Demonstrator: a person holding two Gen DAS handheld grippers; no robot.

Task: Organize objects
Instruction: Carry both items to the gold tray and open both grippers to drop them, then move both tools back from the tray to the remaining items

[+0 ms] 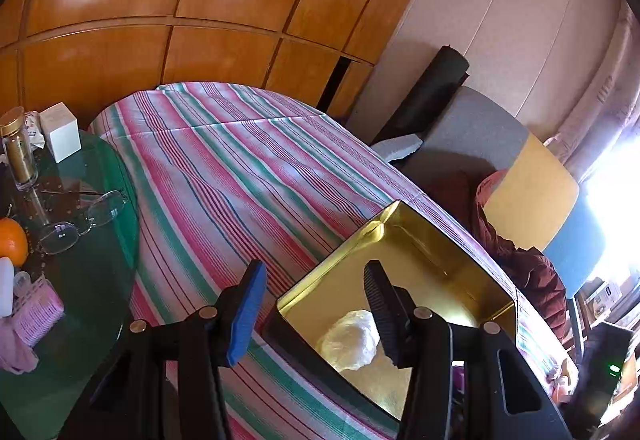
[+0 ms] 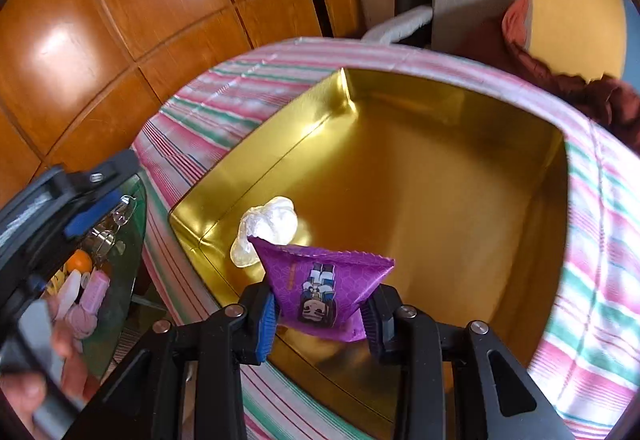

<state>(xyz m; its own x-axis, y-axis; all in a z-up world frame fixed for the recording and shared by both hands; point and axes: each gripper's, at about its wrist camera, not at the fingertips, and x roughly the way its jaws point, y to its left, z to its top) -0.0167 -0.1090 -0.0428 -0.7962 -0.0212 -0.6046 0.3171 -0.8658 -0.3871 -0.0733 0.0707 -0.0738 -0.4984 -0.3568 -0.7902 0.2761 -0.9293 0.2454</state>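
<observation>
One white wrapped item lies in the gold tin; the right gripper clamps a purple packet above it. The left gripper hangs open, empty. Probably several things wait on the glass table at left.

A bedroom corner with wooden panels and bright daylight

Glossy orange-brown wardrobe panels stand behind a bed with a striped cover; a pale wall, a grey chair and a strongly lit window are at the right.

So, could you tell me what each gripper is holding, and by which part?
The right gripper pinches the purple packet by its lower sides; the left gripper holds nothing.
</observation>
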